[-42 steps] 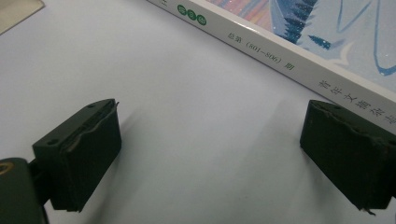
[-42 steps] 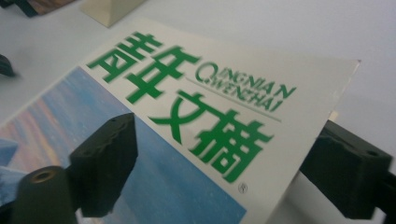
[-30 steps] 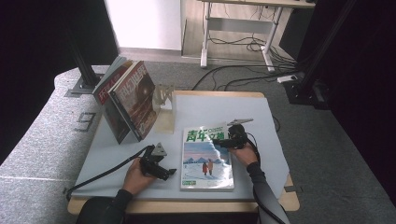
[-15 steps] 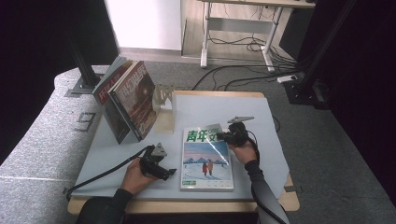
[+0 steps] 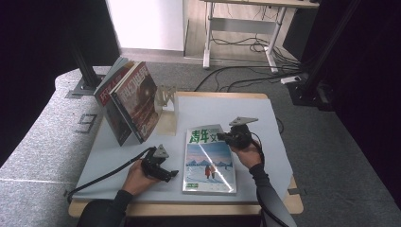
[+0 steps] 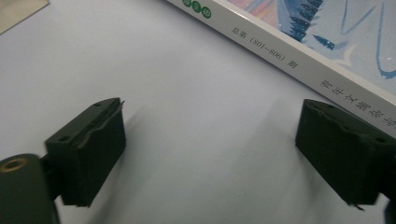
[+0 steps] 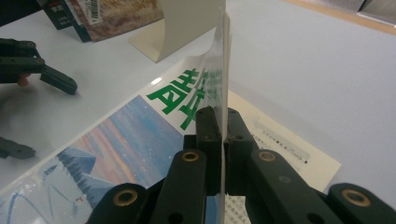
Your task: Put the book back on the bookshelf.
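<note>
Already the opening of the magazine (image 5: 209,160) is under way, though only just. It lies flat near the front edge of the table (image 5: 265,118), between the two hands, and its spine runs along its left side. Nearest the person, the left gripper (image 5: 166,174) rests low on the table just beside that spine, its jaws spread wide with nothing between them; in the left gripper view the bare tabletop shows between the two black pads (image 6: 88,151) and the magazine's edge passes just beyond them. Its jaws have just been closing a little, with nothing between them. It looks ready to steady the magazine, but is not yet touching it. Farther on, the right gripper (image 5: 226,137) is clamped on the upper right corner of the front cover (image 7: 219,56), and the right gripper view shows that thin glossy sheet standing up on edge between the pressed-together jaws, with a printed inner page (image 7: 280,154) laid bare beneath. So the cover is pinched and partly peeled; what remains, by my reading, is to swing it across to the left and lay it flat. Beyond, at the far left of the table, other magazines (image 5: 132,101) lean upright against a pale bookend (image 5: 166,101), untouched.
</note>
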The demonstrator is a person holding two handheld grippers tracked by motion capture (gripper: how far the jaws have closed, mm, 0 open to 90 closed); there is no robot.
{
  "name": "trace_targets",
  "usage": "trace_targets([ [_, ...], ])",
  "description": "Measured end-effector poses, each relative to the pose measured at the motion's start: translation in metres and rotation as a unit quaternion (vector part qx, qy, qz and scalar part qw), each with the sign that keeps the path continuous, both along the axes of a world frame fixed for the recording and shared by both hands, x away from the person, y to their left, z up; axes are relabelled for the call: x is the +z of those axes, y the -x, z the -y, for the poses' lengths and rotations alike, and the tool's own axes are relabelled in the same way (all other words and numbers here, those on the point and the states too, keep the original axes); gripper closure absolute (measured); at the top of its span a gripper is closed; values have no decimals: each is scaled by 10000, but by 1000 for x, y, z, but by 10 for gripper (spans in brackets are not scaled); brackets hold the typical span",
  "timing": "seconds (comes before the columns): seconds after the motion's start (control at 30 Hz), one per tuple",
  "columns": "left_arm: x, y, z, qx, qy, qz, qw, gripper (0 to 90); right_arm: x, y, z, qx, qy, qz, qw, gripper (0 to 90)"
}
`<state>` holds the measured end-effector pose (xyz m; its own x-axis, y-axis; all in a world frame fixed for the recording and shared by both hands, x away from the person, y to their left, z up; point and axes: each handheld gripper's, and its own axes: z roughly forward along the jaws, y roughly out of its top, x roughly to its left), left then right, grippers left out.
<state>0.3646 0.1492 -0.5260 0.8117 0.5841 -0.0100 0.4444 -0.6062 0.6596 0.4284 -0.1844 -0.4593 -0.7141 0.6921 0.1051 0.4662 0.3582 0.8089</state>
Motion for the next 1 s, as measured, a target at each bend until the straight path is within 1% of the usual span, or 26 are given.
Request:
trace_targets([
  [0.03,1,0,-1,10,-1,-5,10000,103,0,0,0,0,0,0,10000,865],
  [0.07,3,-1,-2,4,16,-67,10000,134,4,2,-1,14,-20,31,10000,865],
  [0.1,3,-1,-2,4,16,-67,10000,141,4,2,-1,14,-20,31,10000,865],
  [0.17,4,-2,-2,-55,143,-220,9996,152,8,5,-1,42,-36,117,9999,866],
  [0.2,5,-3,-2,-76,248,-290,9992,152,8,5,-1,42,-36,117,9999,866],
  [0.23,5,-4,-2,-99,316,-326,9989,166,10,7,-1,59,-61,166,9998,865],
  [0.3,6,-5,-1,-145,368,-364,9986,169,11,8,0,70,-65,190,9998,865],
  [0.4,9,-7,2,-181,495,-350,9980,175,14,11,0,93,-93,257,9996,866],
  [0.5,13,-10,5,-198,742,-365,9964,187,17,13,1,114,-109,303,9994,866],
  [0.6,16,-14,9,-281,823,-378,9955,201,20,16,3,128,-124,368,9992,866],
  [0.63,16,-17,13,-340,940,-435,9940,207,20,16,4,135,-139,379,9991,865],
  [0.67,16,-17,13,-340,940,-435,9940,212,20,16,4,135,-139,379,9991,865],
  [0.7,17,-18,15,-366,1000,-479,9932,212,21,17,4,136,-139,389,9991,866],
  [0.87,18,-23,26,-473,1095,-560,9913,221,25,20,5,162,-151,450,9987,866],
  [0.9,17,-24,27,-490,1089,-583,9911,222,26,21,6,173,-154,479,9986,866],
  [0.97,16,-25,31,-526,994,-601,9918,223,26,22,6,178,-163,480,9986,866],
  [1.0,15,-26,33,-557,986,-630,9916,222,26,22,6,174,-170,496,9985,865],
])
